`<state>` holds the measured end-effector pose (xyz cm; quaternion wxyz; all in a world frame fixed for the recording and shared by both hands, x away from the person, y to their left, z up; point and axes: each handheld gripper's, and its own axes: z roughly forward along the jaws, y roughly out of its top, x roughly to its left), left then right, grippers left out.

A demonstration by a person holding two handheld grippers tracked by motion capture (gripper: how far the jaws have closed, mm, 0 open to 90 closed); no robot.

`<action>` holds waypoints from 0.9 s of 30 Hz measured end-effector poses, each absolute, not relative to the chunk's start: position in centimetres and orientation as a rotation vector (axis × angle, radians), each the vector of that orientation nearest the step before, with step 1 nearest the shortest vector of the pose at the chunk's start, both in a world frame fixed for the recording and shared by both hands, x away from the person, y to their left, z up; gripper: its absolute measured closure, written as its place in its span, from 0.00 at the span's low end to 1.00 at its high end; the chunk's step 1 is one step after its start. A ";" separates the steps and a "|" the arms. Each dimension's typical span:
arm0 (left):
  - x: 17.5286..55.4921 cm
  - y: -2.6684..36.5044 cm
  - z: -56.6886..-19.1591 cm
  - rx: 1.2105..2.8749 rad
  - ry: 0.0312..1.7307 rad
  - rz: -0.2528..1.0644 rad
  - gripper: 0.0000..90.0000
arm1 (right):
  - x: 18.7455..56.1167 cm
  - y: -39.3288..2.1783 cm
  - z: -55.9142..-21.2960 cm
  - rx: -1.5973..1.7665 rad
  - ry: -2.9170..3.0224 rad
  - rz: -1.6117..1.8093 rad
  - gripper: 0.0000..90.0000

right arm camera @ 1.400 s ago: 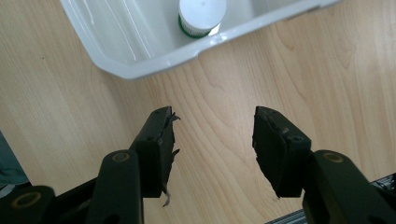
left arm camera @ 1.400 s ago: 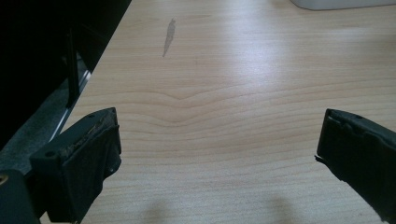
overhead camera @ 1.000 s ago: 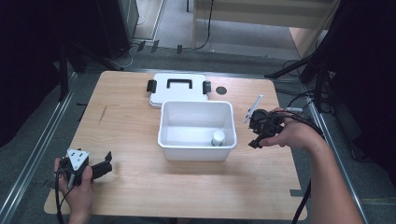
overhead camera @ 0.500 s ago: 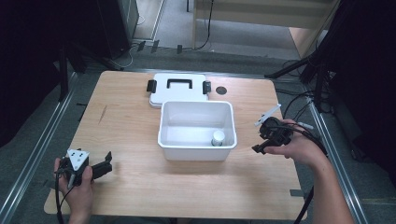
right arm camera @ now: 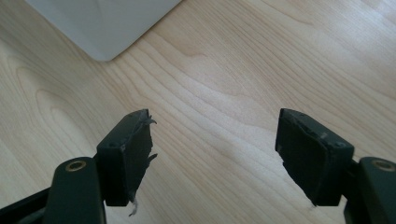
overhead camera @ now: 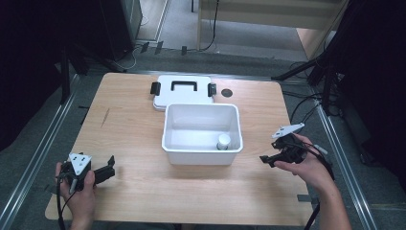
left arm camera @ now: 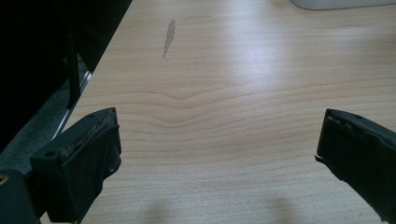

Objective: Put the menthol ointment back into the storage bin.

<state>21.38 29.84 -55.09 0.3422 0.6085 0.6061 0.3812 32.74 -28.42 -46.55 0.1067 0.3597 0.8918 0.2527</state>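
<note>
Right gripper [overhead camera: 266,159] jaws just been opening, nothing between them, left gripper [overhead camera: 111,166] also open and empty, small white jar [overhead camera: 223,142] upright in the white bin [overhead camera: 201,156] corner — risk: reaching back clips the bin wall, tipping jar.

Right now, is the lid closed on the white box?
No, the lid lies flat on the table behind the open white box.

White open bin [overhead camera: 201,143] sat upright beyond the right gripper's fingertips [overhead camera: 265,159]; small white-capped bottle [overhead camera: 223,142] stood inside.
</note>
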 end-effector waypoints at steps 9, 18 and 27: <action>21.4 29.8 -55.1 1.582 1.575 0.992 0.00 | 31.3 -29.5 -48.9 1.121 2.548 0.876 0.28; 21.4 29.8 -55.1 1.583 1.574 0.993 0.00 | 29.6 -30.0 -50.7 1.188 2.415 0.946 0.22; 21.4 29.8 -55.1 1.584 1.575 0.994 0.00 | 27.7 -31.2 -51.5 1.213 2.252 1.076 0.16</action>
